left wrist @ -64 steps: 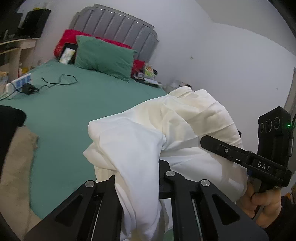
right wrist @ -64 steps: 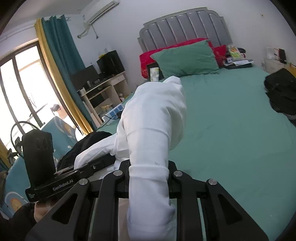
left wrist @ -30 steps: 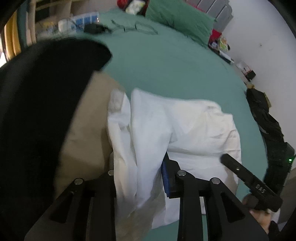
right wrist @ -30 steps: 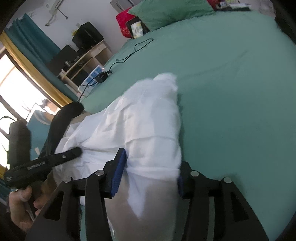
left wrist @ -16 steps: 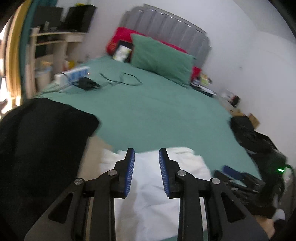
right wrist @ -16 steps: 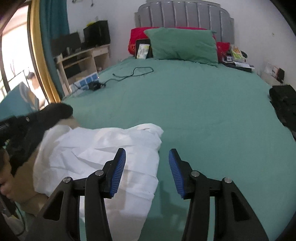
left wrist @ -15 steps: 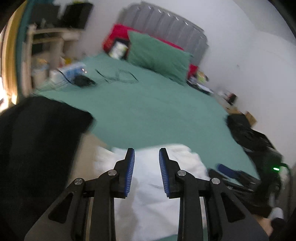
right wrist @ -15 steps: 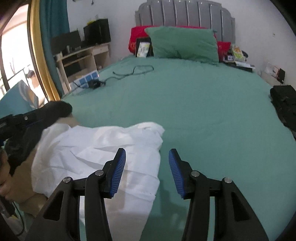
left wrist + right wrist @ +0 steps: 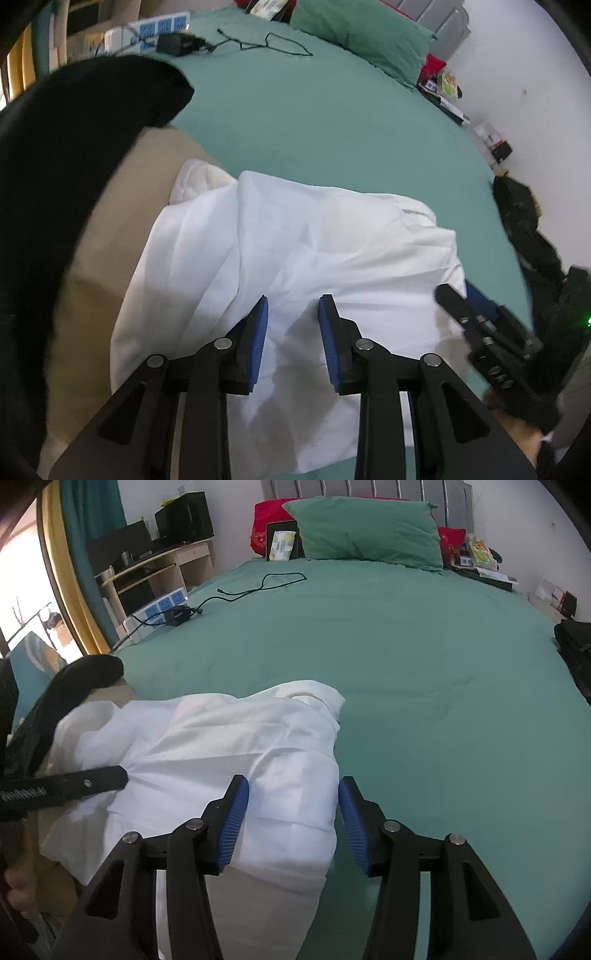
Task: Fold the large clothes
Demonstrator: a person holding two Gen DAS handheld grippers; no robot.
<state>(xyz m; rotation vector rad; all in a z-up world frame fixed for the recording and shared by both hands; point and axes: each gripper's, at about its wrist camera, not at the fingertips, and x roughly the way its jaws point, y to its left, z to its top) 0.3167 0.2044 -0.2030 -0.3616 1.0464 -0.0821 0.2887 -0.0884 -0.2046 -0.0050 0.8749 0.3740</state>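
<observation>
A folded white garment (image 9: 325, 243) (image 9: 229, 746) lies at the near edge of the green bed (image 9: 332, 122) (image 9: 424, 672), partly over a tan garment (image 9: 122, 236). My left gripper (image 9: 291, 312) hovers just above the white cloth, open, with nothing pinched between its blue pads. My right gripper (image 9: 293, 794) is open too, its jaws straddling the garment's right edge without pressing it. The right gripper's black body (image 9: 487, 332) shows at the right of the left wrist view, and the left gripper's finger (image 9: 74, 781) at the left of the right wrist view.
A black garment (image 9: 62, 155) (image 9: 81, 679) lies left of the tan one. Another dark pile (image 9: 524, 221) (image 9: 576, 646) sits at the bed's right edge. A black cable (image 9: 258, 585), a power strip (image 9: 162, 605), a green pillow (image 9: 365, 531) and a desk (image 9: 155, 568) are farther back.
Both grippers let go of the white garment, which now rests on the bed. The left camera has since tipped down toward the cloth; the right gripper has stayed above it.
</observation>
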